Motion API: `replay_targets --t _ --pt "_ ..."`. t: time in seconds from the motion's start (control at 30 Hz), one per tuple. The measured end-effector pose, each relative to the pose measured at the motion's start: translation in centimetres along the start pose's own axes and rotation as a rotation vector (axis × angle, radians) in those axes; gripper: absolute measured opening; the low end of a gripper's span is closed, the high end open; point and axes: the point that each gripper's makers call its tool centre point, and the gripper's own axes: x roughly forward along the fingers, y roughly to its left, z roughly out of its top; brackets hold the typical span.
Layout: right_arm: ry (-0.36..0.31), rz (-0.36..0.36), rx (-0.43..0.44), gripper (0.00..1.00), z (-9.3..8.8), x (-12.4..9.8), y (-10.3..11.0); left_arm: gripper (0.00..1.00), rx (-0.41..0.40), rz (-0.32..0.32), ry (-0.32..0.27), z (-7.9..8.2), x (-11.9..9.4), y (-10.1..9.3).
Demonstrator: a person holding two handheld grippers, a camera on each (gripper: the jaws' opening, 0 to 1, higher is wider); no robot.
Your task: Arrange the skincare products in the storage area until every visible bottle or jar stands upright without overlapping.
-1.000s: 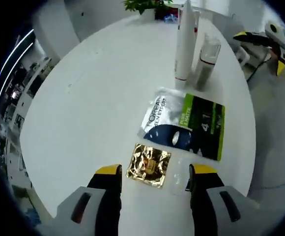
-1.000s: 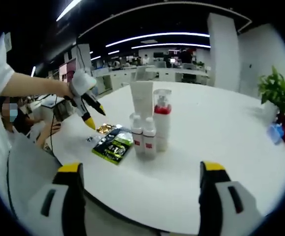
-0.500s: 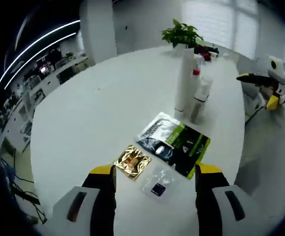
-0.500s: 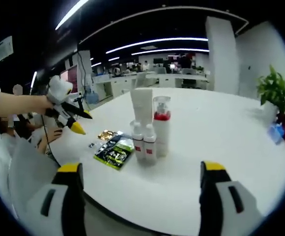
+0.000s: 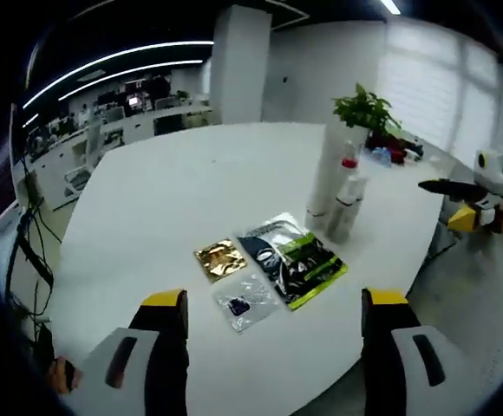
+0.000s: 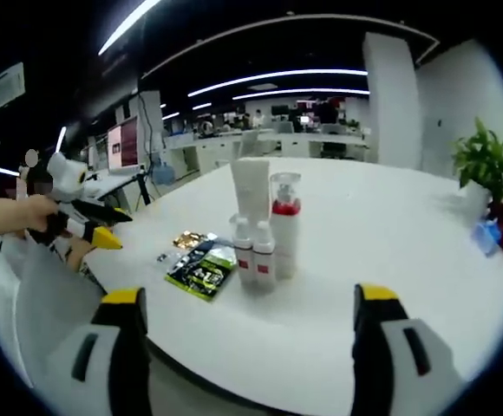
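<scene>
Left gripper view: your left gripper [image 5: 273,303] hangs over the near edge of the round white counter [image 5: 165,191], its jaws spread wide with nothing between them. On the counter just beyond the jaws lie three flat packets — a gold foil sachet [image 5: 218,258], a clear sachet [image 5: 245,302] with a dark patch nearest the edge, and a larger green-and-black mask packet [image 5: 293,259] beside them. Farther in, toward the far right edge, the skincare products stand upright in a tight cluster: a tall white tube [image 5: 325,178], a red-collared pump bottle [image 5: 348,169] behind it, and a small bottle [image 5: 341,217] in front. A potted plant [image 5: 365,110] stands at the far edge. Your right gripper [image 5: 468,198] enters from the right, off the counter's edge.

Right gripper view: your right gripper [image 6: 244,299] is held off the counter's near edge, jaws wide apart and holding nothing. The cluster stands near the counter's middle — the white tube [image 6: 250,186], the pump bottle [image 6: 284,225], and two small white bottles [image 6: 253,251] with red bands in front, touching or nearly so; none lies down. The mask packet [image 6: 201,269] lies flat just left of them, the gold sachet [image 6: 187,238] past it. Your left gripper [image 6: 82,224], held in a hand [image 6: 28,214], shows at left, clear of the counter
</scene>
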Motion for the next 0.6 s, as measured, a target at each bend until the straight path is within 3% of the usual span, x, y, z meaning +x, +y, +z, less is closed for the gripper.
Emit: replay_targets --t 0.3,0.47,0.6 --pt "0.003 0.001 -0.01 0.99 0.0 0.0 0.2 0.87 0.007 0.03 -0.055 -0.3 -1.4 -0.6" --pt "0.006 -0.001 -0.013 0.99 0.0 0.1 0.2 0.89 0.018 0.034 -0.11 0.8 -1.3 -0.7" --pt "0.007 -0.001 -0.013 0.99 0.0 0.0 0.3 0.91 0.021 0.038 -0.118 0.8 -1.5 -0.7"
